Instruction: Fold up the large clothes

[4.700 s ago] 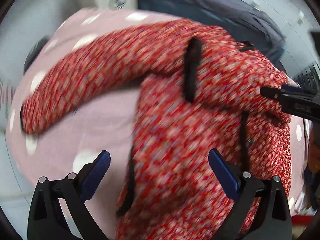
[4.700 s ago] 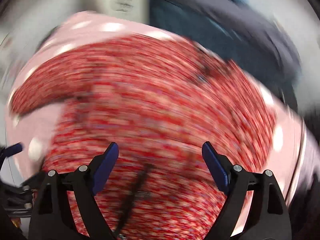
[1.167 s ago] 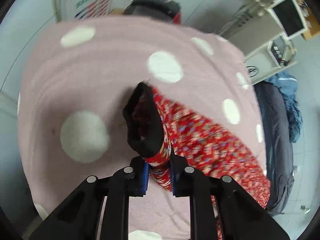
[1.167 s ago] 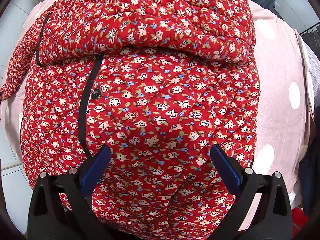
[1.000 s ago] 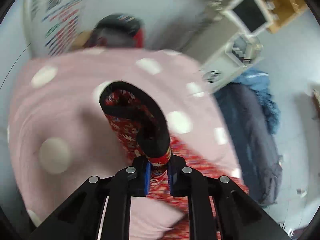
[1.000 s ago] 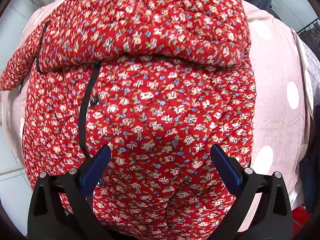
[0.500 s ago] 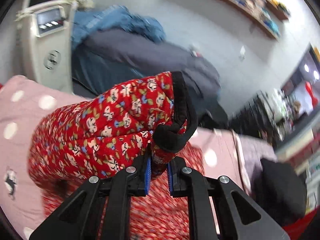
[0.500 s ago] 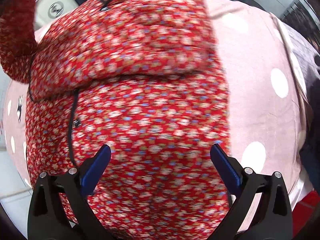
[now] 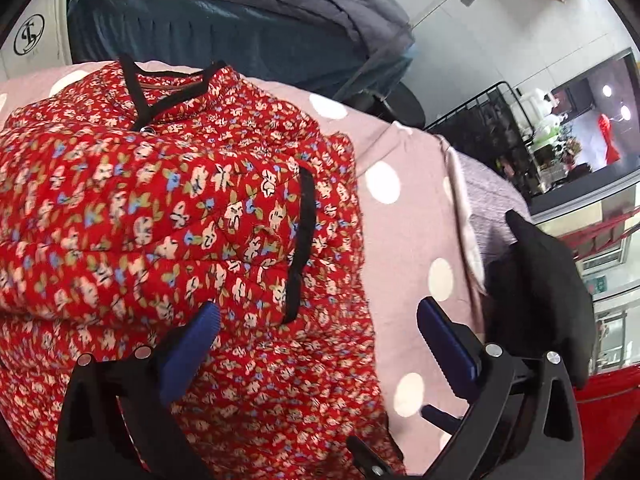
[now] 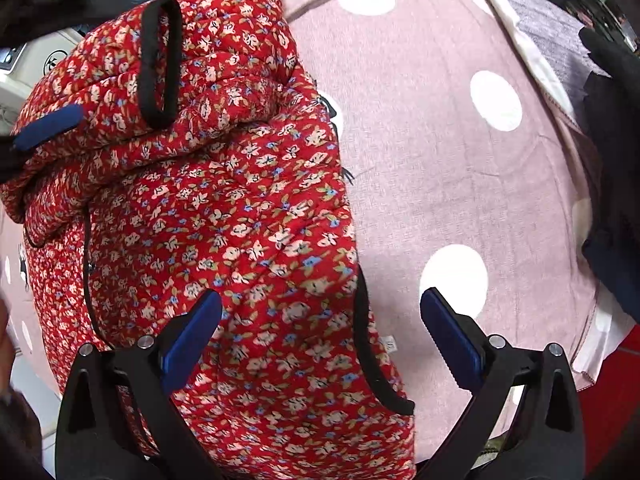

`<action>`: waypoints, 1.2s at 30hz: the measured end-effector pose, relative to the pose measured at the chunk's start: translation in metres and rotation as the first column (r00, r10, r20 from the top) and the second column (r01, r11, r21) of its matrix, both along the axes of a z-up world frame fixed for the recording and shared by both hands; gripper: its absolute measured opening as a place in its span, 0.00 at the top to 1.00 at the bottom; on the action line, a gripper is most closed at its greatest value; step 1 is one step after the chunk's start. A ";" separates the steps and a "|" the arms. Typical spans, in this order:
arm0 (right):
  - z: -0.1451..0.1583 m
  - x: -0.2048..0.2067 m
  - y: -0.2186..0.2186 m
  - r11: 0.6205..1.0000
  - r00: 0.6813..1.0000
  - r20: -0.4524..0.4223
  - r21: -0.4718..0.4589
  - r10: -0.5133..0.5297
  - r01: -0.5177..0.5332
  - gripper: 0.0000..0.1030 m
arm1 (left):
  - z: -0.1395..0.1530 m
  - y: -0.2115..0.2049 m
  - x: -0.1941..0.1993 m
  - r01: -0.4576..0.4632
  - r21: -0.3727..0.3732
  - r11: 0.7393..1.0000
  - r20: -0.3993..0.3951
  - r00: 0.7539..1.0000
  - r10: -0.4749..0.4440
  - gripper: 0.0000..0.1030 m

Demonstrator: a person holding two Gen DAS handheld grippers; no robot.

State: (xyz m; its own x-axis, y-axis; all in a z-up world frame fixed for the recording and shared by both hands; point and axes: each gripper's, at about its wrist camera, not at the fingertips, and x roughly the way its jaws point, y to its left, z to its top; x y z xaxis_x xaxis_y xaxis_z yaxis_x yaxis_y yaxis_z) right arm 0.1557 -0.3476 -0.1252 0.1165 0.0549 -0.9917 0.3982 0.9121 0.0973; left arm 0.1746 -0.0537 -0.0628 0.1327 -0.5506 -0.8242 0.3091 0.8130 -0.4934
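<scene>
Jacket (image 9: 168, 216): sleeve (image 10: 160, 64) folded across front. Left hand-held gripper (image 9: 316, 344) and right hand-held gripper (image 10: 320, 328) both agape, empty. Risk: puffy quilting likely springs sleeve back, unpinned.

Both grippers spread wide, gripping nothing.
Left gripper (image 9: 316, 338) with blue pads parted, pointing forward and down; right gripper (image 10: 320, 324) likewise, fingers held apart.

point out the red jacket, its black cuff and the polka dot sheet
jacket (image 10: 240, 240), right wrist view, on the quilted floral front
cuff (image 9: 300, 240), left wrist view, on the black trim at the sleeve end
sheet (image 10: 440, 160), right wrist view, on bare pink cloth between dots
</scene>
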 end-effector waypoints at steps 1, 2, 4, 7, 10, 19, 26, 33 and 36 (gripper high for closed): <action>-0.002 0.002 -0.003 1.000 1.000 0.003 0.004 -0.003 0.003 0.05 | 0.005 0.007 -0.001 0.002 -0.013 1.000 0.006 1.000 -0.001 0.06; 0.000 0.008 -0.007 1.000 1.000 0.011 0.004 -0.007 0.007 0.05 | 0.011 0.015 -0.001 -0.004 -0.022 1.000 0.023 1.000 0.005 0.06; 0.006 0.020 -0.010 1.000 1.000 0.028 -0.005 -0.007 0.007 0.05 | 0.023 0.023 -0.006 -0.035 -0.006 0.999 0.078 0.996 0.035 0.06; 0.020 0.043 -0.014 0.999 0.998 0.067 -0.034 0.013 -0.011 0.05 | 0.045 0.070 -0.008 -0.118 0.043 0.992 0.192 0.976 0.108 0.06; 0.036 0.069 -0.012 0.996 0.991 0.119 -0.065 0.061 -0.054 0.05 | 0.060 0.118 -0.011 -0.226 0.157 0.961 0.305 0.937 0.170 0.06; 0.068 0.159 0.056 0.967 0.933 0.257 -0.052 0.253 -0.248 0.05 | 0.017 0.157 0.049 -0.260 0.421 0.869 0.254 0.954 0.162 0.28; 0.008 0.210 0.091 0.968 0.967 0.055 -0.007 0.250 -0.250 0.05 | -0.057 0.146 0.079 -0.167 0.520 0.838 0.085 0.986 0.144 0.19; -0.036 0.222 0.059 0.977 0.986 0.024 0.136 0.165 -0.167 0.04 | -0.080 0.149 0.093 -0.169 0.489 0.855 0.063 0.985 0.159 0.06; -0.043 0.230 0.060 0.977 0.985 0.013 0.123 0.171 -0.171 0.04 | -0.087 0.148 0.098 -0.174 0.490 0.854 0.066 0.984 0.163 0.05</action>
